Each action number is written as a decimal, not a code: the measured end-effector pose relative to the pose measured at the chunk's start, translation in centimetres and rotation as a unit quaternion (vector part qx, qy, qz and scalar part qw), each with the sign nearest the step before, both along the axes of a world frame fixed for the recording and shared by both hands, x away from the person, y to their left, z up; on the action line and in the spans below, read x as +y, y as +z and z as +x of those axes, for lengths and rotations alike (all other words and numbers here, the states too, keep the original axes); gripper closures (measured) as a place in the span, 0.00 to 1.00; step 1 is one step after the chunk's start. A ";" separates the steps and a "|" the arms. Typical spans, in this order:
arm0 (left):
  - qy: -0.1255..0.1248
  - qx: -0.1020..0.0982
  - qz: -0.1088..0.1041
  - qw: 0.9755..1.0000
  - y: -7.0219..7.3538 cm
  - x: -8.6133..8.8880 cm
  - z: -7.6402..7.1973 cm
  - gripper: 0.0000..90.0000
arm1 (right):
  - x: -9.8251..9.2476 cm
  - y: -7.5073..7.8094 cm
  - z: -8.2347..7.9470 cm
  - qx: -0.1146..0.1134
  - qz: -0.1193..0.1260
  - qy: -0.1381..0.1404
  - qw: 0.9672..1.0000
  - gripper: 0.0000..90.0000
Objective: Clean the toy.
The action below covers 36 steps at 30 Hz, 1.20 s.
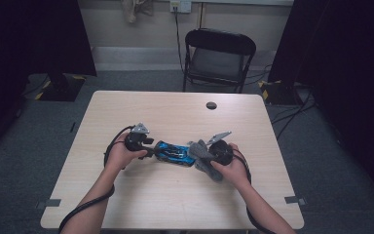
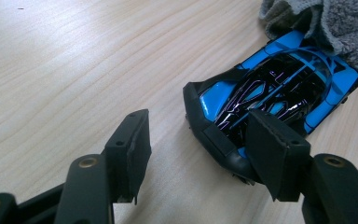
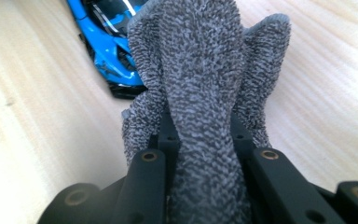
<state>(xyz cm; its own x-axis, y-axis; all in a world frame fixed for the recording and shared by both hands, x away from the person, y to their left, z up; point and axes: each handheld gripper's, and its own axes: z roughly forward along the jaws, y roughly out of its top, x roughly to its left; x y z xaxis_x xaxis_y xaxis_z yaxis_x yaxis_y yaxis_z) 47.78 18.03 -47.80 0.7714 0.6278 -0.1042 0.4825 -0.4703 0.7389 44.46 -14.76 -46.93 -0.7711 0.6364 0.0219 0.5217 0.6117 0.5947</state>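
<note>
A blue and black toy car (image 1: 174,152) lies on the wooden table (image 1: 175,200) between my two grippers. My left gripper (image 1: 148,146) is at the car's left end with its jaws open. In the left gripper view the car (image 2: 279,88) has its black end by the right pad, while the left pad stands apart from it, and the gripper (image 2: 199,120) holds nothing. My right gripper (image 1: 210,153) is shut on a grey terry cloth (image 1: 202,156). In the right gripper view the cloth (image 3: 200,56) drapes forward from the gripper (image 3: 201,126) over one end of the car (image 3: 105,51).
A dark round hole (image 1: 211,105) is in the table's far side. A black folding chair (image 1: 219,58) stands behind the table. Cables trail from both grippers past the person's forearms toward the near edge.
</note>
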 end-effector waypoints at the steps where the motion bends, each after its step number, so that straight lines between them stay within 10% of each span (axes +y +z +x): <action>1: 0.000 0.000 0.000 1.000 0.0 0.0 0.0 0.45 | -0.1 0.0 -0.1 0.004 0.003 0.002 1.000 0.83; 10: -0.001 -0.002 0.002 1.000 0.0 0.0 0.0 0.45 | -1.4 0.7 0.6 0.010 0.022 -0.016 1.000 0.83; 21: -0.001 0.001 -0.003 1.000 0.0 -0.1 0.0 0.45 | -3.8 1.7 4.2 -0.020 0.018 -0.108 0.994 0.83; 36: 0.000 -0.001 -0.001 1.000 0.0 -0.1 0.0 0.45 | 0.9 -0.1 3.2 -0.024 -0.024 -0.054 0.998 0.82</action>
